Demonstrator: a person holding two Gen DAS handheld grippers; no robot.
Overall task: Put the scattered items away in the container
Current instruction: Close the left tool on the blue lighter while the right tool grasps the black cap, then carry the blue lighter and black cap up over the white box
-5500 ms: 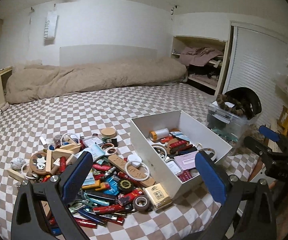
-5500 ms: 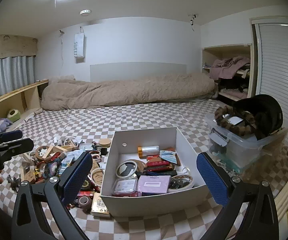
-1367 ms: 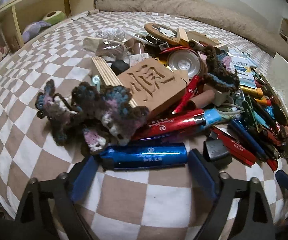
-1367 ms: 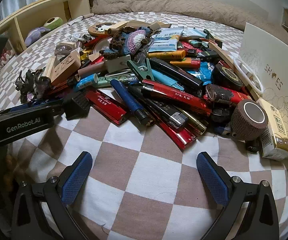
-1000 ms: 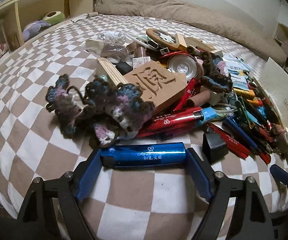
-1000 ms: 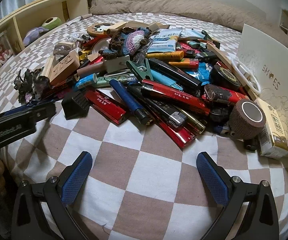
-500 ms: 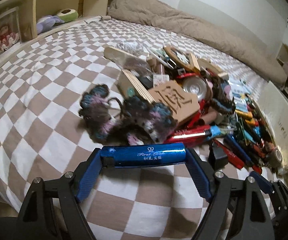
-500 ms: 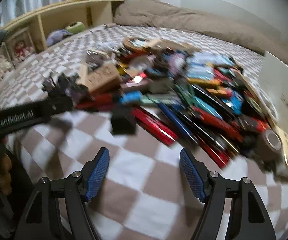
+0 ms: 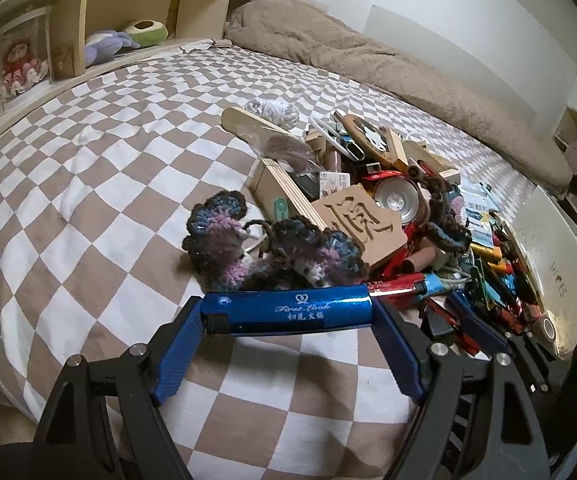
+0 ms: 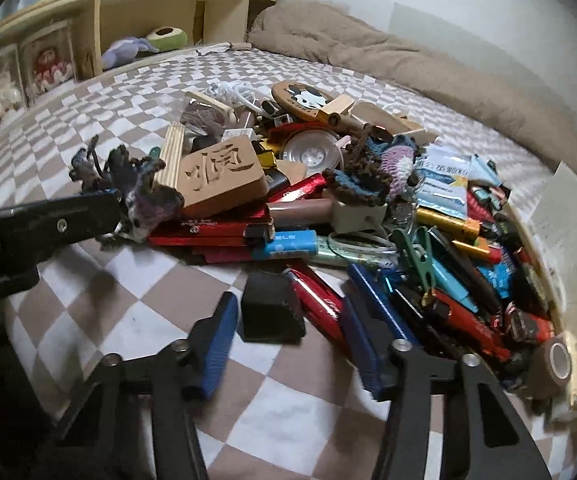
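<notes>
L gripper (image 9: 288,316) held the blue lighter (image 9: 288,310) crosswise by its ends, white box (image 9: 552,248) off to its right; R gripper (image 10: 288,320), part-open, straddled the black block (image 10: 270,306), not yet pinched.

Both wrist views looked low across the bed toward the carved wooden block (image 9: 362,226) (image 10: 224,174): the left from its near-left side, the right closer to the clutter; both shared that block.
</notes>
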